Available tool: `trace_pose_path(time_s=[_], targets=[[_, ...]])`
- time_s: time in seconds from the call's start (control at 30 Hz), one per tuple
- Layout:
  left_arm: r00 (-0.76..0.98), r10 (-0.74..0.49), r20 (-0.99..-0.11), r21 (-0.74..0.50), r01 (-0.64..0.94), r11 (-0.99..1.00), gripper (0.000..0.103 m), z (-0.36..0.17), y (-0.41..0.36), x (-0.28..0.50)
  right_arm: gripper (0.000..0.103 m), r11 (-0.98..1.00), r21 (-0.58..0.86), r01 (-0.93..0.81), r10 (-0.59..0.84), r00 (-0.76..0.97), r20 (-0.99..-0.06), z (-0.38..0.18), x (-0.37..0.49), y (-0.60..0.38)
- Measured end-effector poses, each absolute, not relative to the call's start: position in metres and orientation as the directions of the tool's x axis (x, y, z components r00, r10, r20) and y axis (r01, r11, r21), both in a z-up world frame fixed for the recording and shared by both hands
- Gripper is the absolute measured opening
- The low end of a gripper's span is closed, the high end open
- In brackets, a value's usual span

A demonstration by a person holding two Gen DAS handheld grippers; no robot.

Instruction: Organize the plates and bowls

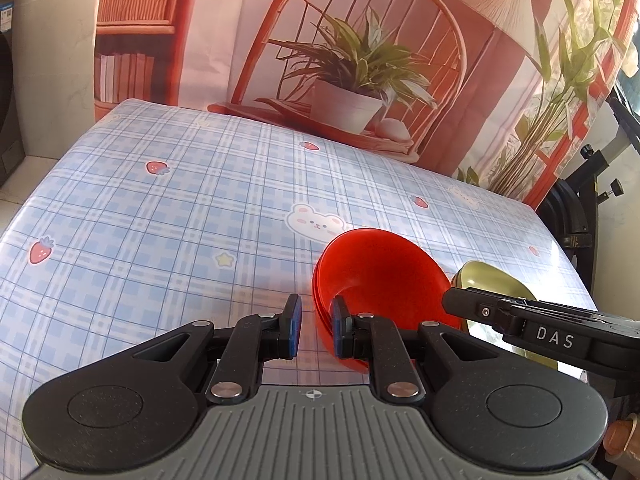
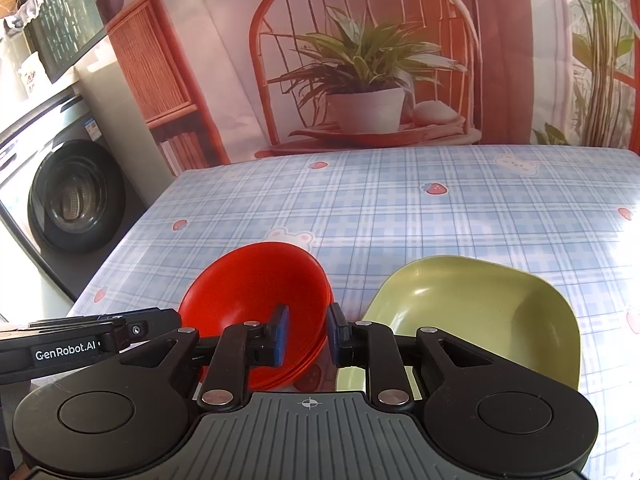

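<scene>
Right now the stack of red bowls (image 2: 256,292) sits on the table (image 2: 400,208) near its front edge, mouth up and towards me. It is round, so no long axis. A green dish (image 2: 480,312) lies just beside it on the right. My right gripper (image 2: 308,334) straddles the stack's right rim, fingers released and not pinching. My left gripper (image 1: 317,332) straddles the left rim, its fingers narrowly parted. I cannot tell whether they grip.
</scene>
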State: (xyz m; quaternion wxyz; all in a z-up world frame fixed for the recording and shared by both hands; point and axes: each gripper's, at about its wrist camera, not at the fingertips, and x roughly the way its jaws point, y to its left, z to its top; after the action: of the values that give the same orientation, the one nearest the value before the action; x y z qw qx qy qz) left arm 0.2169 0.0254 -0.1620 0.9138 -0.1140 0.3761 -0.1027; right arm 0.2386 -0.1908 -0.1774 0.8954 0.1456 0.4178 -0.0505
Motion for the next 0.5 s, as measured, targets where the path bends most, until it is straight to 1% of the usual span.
trace_pose_path(time_s=[0.13, 0.17, 0.27, 0.5], targets=[[0.704, -0.274, -0.656, -0.308, 0.081, 0.948, 0.017, -0.163, 0.03, 0.219, 0.02, 0.955, 0.21, 0.211, 0.021, 0.655, -0.755, -0.176, 0.241, -0.195], [0.703, -0.278, -0.655, -0.315, 0.08, 0.946, 0.019, -0.164, 0.031, 0.219, 0.02, 0.956, 0.206, 0.21, 0.019, 0.655, -0.755, -0.176, 0.241, -0.195], [0.7, -0.282, -0.656, -0.329, 0.071, 0.942, 0.032, -0.168, 0.031, 0.22, 0.02, 0.957, 0.198, 0.212, 0.013, 0.652, -0.758, -0.178, 0.245, -0.197], [0.684, -0.308, -0.661, -0.366, 0.063, 0.928, 0.033, -0.178, 0.029, 0.221, 0.02, 0.961, 0.182, 0.207, 0.01, 0.637, -0.771, -0.186, 0.257, -0.199]])
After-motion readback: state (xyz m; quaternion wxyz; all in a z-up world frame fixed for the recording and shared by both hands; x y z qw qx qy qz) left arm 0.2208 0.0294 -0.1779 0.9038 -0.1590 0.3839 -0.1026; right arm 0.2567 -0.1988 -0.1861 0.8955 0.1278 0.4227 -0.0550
